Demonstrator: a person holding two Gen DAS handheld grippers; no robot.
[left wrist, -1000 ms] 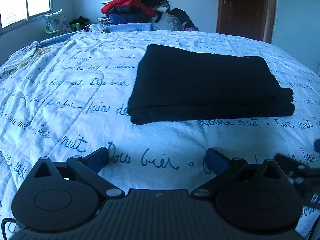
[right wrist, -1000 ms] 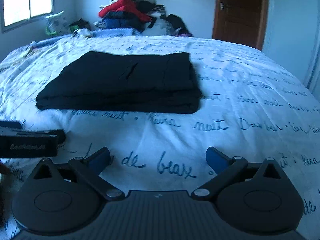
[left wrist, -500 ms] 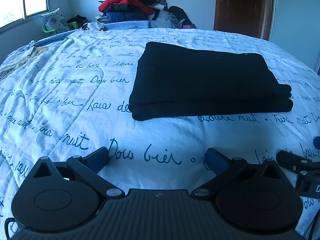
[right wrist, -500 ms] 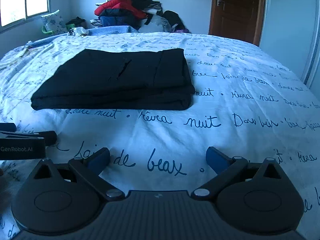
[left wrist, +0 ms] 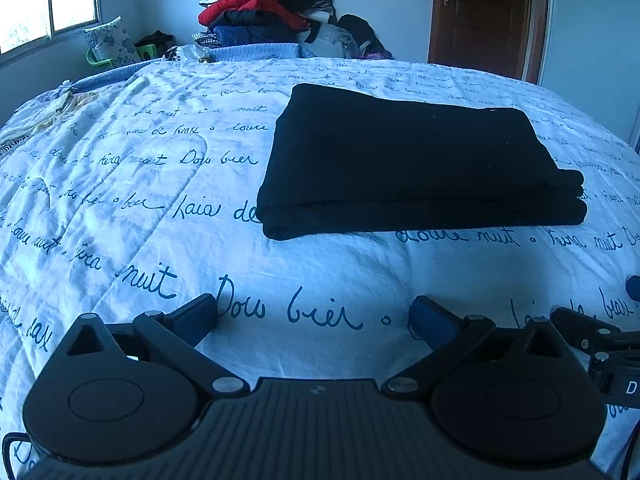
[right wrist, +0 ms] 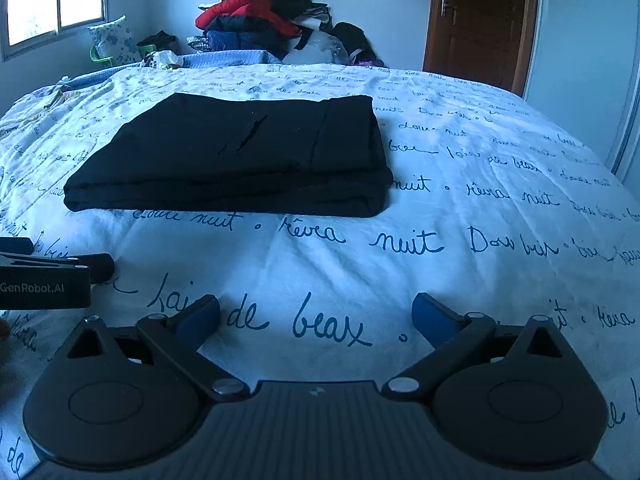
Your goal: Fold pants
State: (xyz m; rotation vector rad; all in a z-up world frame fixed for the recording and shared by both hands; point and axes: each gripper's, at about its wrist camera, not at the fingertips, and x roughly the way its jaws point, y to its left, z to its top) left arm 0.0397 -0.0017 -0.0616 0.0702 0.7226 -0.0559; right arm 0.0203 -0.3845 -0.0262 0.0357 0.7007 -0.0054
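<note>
Black pants lie folded into a flat rectangle of several layers on the bed, seen again in the right wrist view. My left gripper hovers open over the sheet, short of the pants' near edge, holding nothing. My right gripper is open too, just as far back from the bundle, with nothing between its blue fingers. Each gripper shows at the edge of the other's view: the right one, the left one.
The bed wears a white bedspread printed with blue script. A heap of clothes sits beyond the far edge. A brown door stands at the back right, a window at the left.
Both grippers have drawn back a little and levelled, so the pants sit slightly lower and farther in view. The pants have not moved; both grippers stay open.
</note>
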